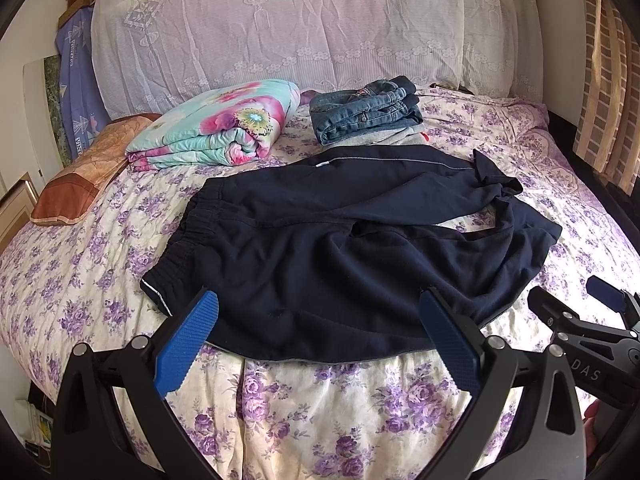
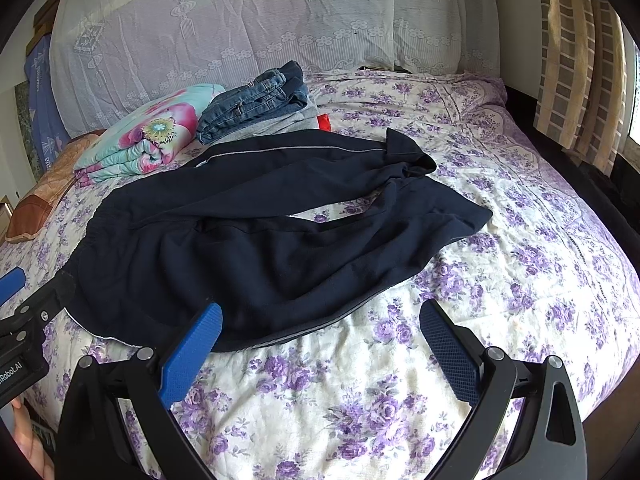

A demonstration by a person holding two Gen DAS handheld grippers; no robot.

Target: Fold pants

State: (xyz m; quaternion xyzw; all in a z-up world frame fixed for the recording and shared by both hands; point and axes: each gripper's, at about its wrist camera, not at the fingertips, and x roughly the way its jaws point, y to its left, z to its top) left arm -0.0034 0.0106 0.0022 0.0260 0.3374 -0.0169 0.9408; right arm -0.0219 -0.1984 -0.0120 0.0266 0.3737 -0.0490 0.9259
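Note:
Dark navy pants [image 1: 340, 240] lie spread and rumpled on the flowered bed, waistband at the left, legs running right with cuffs bunched; they also show in the right wrist view [image 2: 260, 232]. My left gripper [image 1: 320, 304] is open and empty, hovering over the pants' near hem. My right gripper [image 2: 320, 316] is open and empty, above the near edge of the pants toward the leg side. The right gripper shows at the right edge of the left wrist view [image 1: 592, 320]. The left gripper shows at the left edge of the right wrist view [image 2: 24, 320].
A folded floral quilt [image 1: 216, 128] and a stack of folded jeans [image 1: 368, 108] lie behind the pants. An orange pillow [image 1: 80, 176] lies at the far left. A lace-covered headboard [image 1: 304, 20] stands at the back. Curtains [image 2: 580, 60] hang at the right.

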